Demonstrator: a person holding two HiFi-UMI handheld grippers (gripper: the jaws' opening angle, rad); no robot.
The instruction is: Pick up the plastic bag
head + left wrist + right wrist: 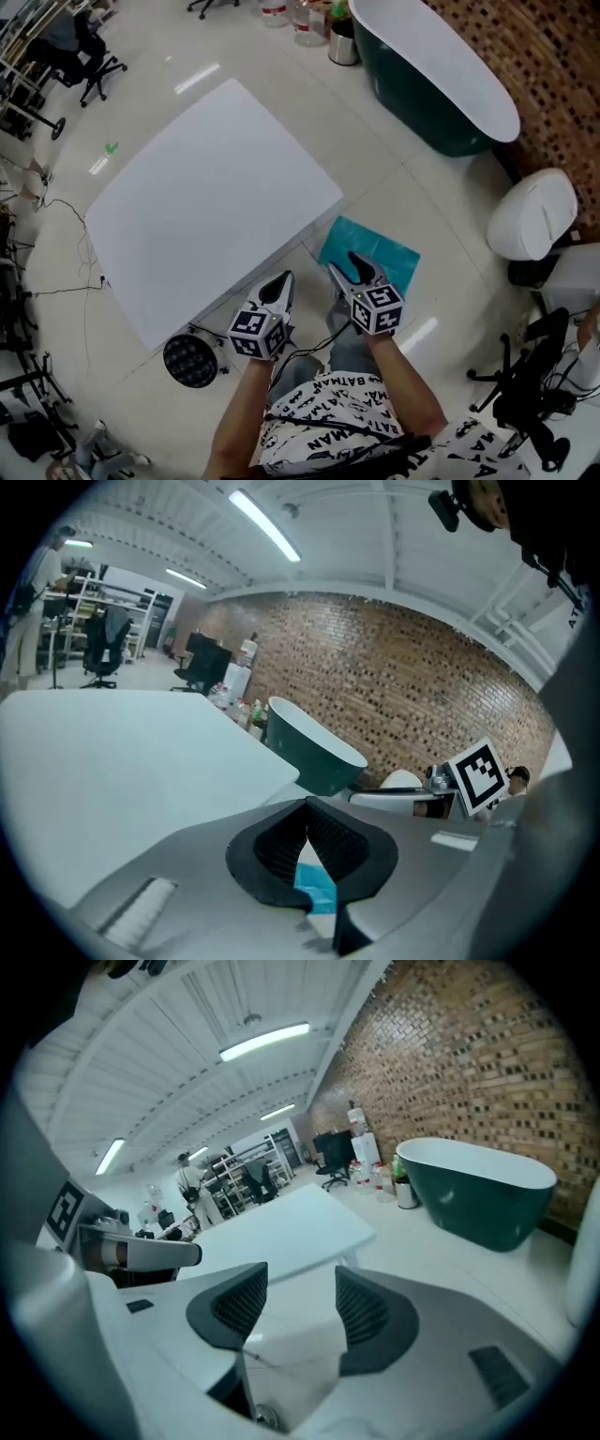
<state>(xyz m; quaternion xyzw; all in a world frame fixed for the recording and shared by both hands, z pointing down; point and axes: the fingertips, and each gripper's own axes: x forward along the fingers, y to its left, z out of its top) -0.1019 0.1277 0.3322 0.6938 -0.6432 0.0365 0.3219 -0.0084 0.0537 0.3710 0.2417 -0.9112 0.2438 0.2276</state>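
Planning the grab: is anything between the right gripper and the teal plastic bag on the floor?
Nothing visible does. The flat teal plastic bag lies bare on the pale tiled floor beside the white table's corner, and the right gripper hangs over its near edge, jaws open and empty.

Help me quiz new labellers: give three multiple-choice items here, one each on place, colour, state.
1. Where does the plastic bag lie? A on the table; B on the floor; C in the bathtub.
2. What colour is the bag? A red; B yellow; C teal.
3. How do the right gripper's jaws stand? A apart, empty; B shut on the bag; C shut, empty.
Answers: 1 B, tiles surround it; 2 C, teal in the head view; 3 A, nothing sits between them in the right gripper view.
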